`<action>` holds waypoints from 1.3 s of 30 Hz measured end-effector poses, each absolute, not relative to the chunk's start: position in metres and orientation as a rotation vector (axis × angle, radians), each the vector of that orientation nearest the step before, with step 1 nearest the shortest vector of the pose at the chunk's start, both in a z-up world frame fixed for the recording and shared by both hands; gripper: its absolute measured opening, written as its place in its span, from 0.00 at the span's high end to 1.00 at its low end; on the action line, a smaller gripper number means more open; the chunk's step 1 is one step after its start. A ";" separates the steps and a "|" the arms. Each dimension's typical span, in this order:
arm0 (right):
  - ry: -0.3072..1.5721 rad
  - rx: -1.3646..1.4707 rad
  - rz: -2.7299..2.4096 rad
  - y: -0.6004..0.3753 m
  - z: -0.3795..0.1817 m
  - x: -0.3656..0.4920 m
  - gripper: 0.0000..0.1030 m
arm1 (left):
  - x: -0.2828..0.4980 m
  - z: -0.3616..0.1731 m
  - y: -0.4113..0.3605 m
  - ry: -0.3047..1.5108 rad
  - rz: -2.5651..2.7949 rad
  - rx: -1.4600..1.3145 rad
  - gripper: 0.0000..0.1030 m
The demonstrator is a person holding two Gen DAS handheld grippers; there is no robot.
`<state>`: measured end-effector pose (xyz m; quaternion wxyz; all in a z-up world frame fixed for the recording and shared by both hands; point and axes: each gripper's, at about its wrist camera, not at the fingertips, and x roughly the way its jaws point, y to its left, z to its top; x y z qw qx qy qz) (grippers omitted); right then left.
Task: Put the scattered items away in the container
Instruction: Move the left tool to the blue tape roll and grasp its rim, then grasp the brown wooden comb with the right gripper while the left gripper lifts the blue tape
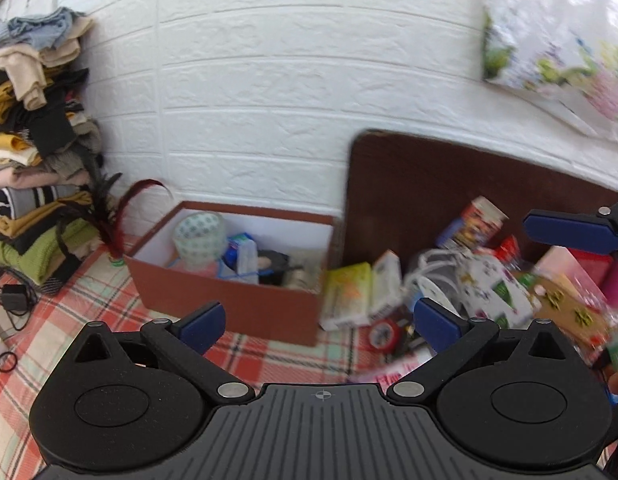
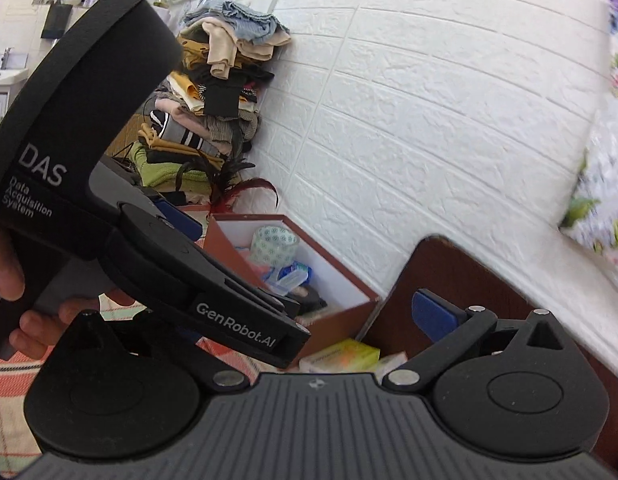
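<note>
Black grippers [image 1: 321, 316], blue pads [image 1: 203, 326], silver screws

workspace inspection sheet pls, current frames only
Surface: plaid cloth.
Job's things: brown box holds a tape roll and small items; loose packets piled to its right.
Clutter: stacked clothes, feathers.
Grippers: left gripper open, empty; right gripper open, one finger hidden behind the left unit.
Cables: charger with cord.
Surroundings: white brick wall, dark brown board.
</note>
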<state>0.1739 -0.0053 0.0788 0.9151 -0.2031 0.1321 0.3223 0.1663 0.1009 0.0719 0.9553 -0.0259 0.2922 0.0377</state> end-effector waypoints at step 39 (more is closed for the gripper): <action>0.669 -0.055 0.522 -0.076 -0.092 0.183 0.05 | 0.222 -0.096 0.098 0.813 -0.143 -0.116 0.30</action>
